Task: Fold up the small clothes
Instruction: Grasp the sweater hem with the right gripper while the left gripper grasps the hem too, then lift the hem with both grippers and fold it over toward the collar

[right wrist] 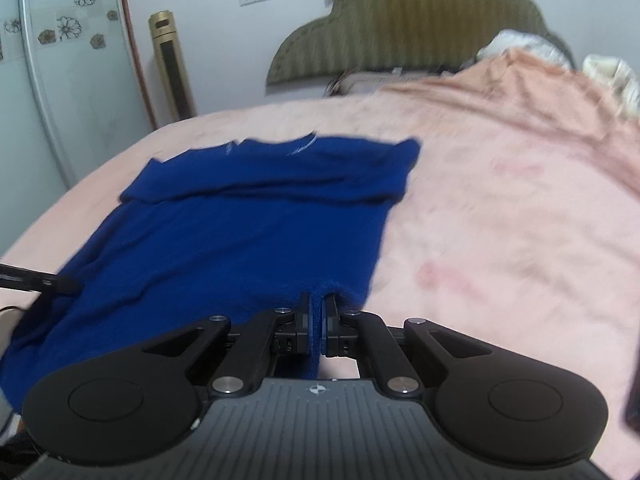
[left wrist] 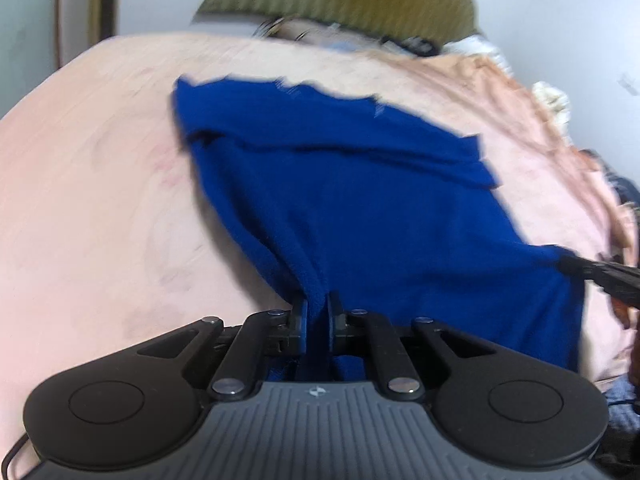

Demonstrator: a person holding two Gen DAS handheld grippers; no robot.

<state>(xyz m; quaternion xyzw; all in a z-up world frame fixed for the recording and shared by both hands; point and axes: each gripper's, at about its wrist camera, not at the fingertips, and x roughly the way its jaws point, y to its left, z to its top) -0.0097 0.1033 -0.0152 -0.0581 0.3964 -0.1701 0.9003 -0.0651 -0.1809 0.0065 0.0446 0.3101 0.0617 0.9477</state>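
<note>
Pink bedspread (right wrist: 500, 216) over the whole bed, wrinkled toward the far right corner, faint reddish marks in the weave. Olive headboard (right wrist: 420, 28) with a scalloped, ribbed outline against the white wall behind. White glass door (right wrist: 52, 92) with flower decals at far left in the right wrist view; gold tower fan (right wrist: 172, 64) standing just beside it. Pale bedding (right wrist: 516, 42) bunched near the headboard at the right.

Blue garment (right wrist: 248, 236) spread on the bedspread, left of the bed's middle in the right wrist view. Far end doubled over into a band running across its width (left wrist: 340, 136). Near hem lifted off the bed at two spots and pulled into gathers.

Left gripper (left wrist: 318, 312) clamped on the hem near its left corner, cloth pinched between the closed fingers, folds fanning up and away from the pinch. Same gripper's dark tip (right wrist: 48, 282) at the left edge of the right wrist view, touching the cloth.

Right gripper (right wrist: 318, 312) likewise closed on the hem near its right corner, a thin fold of blue squeezed between the pads. Its tip (left wrist: 592, 270) at the right edge of the left wrist view, meeting the garment's corner.

Both pictures motion-blurred.
</note>
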